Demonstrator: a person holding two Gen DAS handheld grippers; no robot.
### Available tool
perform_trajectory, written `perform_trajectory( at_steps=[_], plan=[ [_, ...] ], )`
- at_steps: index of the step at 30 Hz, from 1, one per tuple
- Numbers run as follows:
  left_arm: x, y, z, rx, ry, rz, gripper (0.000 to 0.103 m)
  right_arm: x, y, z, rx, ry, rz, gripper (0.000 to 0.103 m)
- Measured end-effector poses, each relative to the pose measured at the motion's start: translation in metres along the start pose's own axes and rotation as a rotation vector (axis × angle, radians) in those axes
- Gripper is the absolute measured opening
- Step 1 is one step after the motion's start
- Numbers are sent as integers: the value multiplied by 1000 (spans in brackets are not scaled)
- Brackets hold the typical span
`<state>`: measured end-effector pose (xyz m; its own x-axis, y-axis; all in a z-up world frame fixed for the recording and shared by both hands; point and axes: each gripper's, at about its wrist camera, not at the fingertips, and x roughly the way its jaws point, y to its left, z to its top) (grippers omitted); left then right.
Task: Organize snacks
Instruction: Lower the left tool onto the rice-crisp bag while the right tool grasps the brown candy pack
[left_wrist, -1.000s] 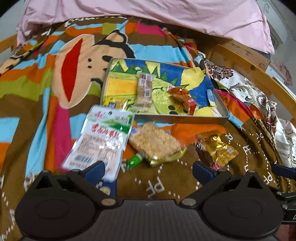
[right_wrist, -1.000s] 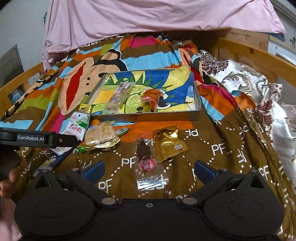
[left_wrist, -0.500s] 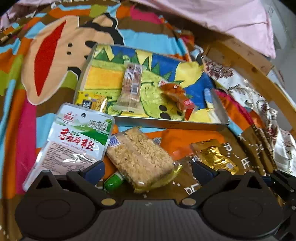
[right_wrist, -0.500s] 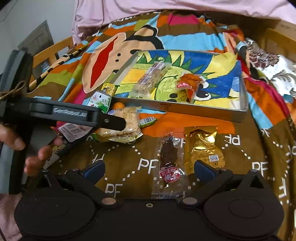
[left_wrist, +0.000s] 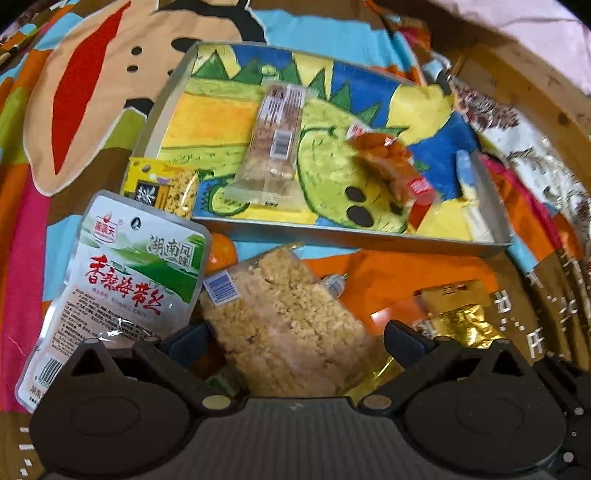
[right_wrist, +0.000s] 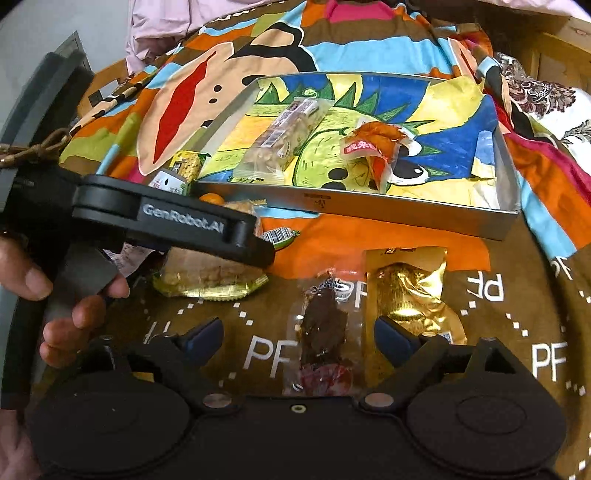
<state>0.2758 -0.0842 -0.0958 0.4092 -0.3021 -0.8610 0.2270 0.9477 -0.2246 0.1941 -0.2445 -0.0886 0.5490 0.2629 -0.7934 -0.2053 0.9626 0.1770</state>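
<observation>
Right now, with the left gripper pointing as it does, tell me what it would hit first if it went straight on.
The rice cake first: it already lies between the open fingers of the left gripper. Past it comes the near wall of the tray. Depth is hard to judge through the fisheye.

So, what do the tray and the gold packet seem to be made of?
Tray: probably thin sheet metal with a dull silver finish, judging by its straight grey walls with crisp folded corners and a soft sheen. The picture inside looks like printed or painted paper. Gold packet: likely metallised foil or plastic film, since it is shiny, crinkled and catches bright highlights.
</observation>
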Motion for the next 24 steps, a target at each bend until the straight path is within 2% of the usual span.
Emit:
perform_trajectory(
  at_steps=[1,5,7,10,14,18,21,23,24],
  plan=[
    [3,0,0,-4,11,4,102,3,1,1,-4,10,0,78],
    [10,7,1,-24,26,-12,98,11,8,-3,-60,25,-26,76],
    [8,8,-2,-16,24,-17,94,9,8,-3,-52,21,-16,71],
    [2,12,-7,-16,36,-28,90,6,7,-3,-26,29,35,71],
    [-9,21,-13,-20,64,-46,88,2,11,-5,-49,17,18,73],
    [-11,22,-12,-20,65,-40,92,2,7,-3,-41,-2,-18,78],
    [-5,16,-6,-10,52,-11,97,8,2,-3,-25,16,-17,78],
    [0,12,-3,7,43,16,97,9,4,-4,-35,16,-24,78],
    [2,12,-3,11,41,23,96,9,5,-5,-48,15,-30,74]
  ],
)
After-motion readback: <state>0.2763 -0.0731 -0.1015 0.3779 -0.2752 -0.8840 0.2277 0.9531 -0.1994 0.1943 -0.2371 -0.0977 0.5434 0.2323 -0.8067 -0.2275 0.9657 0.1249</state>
